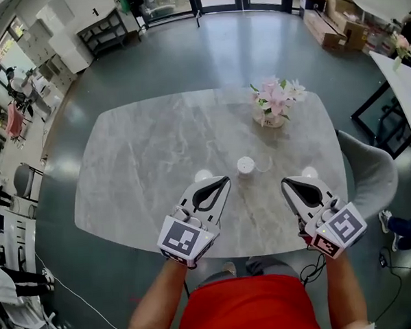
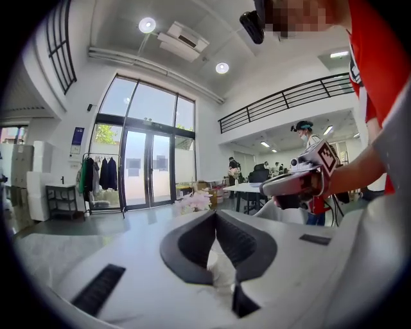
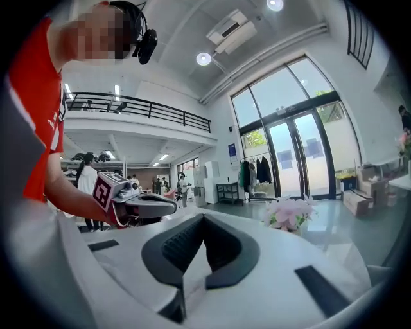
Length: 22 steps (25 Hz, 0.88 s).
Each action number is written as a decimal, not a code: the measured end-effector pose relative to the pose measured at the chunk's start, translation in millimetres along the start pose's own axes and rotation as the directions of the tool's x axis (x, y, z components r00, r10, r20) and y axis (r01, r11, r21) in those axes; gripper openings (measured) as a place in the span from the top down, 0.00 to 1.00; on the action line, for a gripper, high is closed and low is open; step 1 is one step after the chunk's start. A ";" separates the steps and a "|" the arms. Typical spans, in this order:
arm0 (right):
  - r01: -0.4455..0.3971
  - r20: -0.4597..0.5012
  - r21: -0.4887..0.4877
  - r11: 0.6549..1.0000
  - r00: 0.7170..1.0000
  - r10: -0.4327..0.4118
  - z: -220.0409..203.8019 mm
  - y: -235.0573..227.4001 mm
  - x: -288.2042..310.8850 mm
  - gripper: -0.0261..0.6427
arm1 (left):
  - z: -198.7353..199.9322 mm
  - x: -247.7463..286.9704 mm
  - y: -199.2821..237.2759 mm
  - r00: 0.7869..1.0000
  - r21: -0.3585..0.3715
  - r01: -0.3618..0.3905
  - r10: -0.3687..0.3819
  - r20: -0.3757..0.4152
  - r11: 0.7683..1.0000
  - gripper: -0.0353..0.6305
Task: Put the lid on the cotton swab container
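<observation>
A small white round cotton swab container (image 1: 245, 166) stands upright mid-table, in front of the flowers. Just to its right lies a faint clear round piece (image 1: 264, 166) that looks like the lid. My left gripper (image 1: 225, 180) hovers near the front edge with its tips just left of the container and its jaws shut on nothing. My right gripper (image 1: 285, 183) is to the right of the lid, also shut and empty. In the left gripper view the jaws (image 2: 215, 214) meet at the tip. The right gripper view shows the same shut jaws (image 3: 203, 217).
A vase of pink flowers (image 1: 276, 103) stands at the back right of the grey marble table (image 1: 150, 156). A grey chair (image 1: 371, 172) is at the table's right side. Two bright round light reflections (image 1: 203, 175) lie on the tabletop.
</observation>
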State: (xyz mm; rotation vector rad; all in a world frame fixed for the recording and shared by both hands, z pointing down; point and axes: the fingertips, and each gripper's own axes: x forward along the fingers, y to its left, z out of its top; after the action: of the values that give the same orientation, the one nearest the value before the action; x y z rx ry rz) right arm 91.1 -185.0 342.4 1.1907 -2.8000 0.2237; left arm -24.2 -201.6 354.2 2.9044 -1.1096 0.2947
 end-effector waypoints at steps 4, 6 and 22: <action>-0.044 -0.036 0.031 0.999 0.998 0.045 -18.0 -19.7 17.4 0.92 | -20.9 21.5 9.5 0.999 0.030 0.009 -0.008 -0.032 0.999 0.92; -0.056 -0.057 0.044 0.997 0.997 0.058 -26.9 -29.4 26.2 0.92 | -33.2 31.2 13.7 0.997 0.023 0.022 -0.020 -0.076 0.999 0.87; -0.050 -0.309 0.213 0.976 0.944 0.116 -123.5 -62.9 72.5 0.56 | -158.0 100.9 28.5 0.891 0.028 0.234 -0.203 -0.406 0.972 0.50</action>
State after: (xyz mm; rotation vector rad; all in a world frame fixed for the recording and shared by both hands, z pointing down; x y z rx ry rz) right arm 89.5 -258.5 480.4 0.9664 -2.5875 0.6611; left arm 3.9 -276.1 526.3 2.8037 -0.7137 0.8934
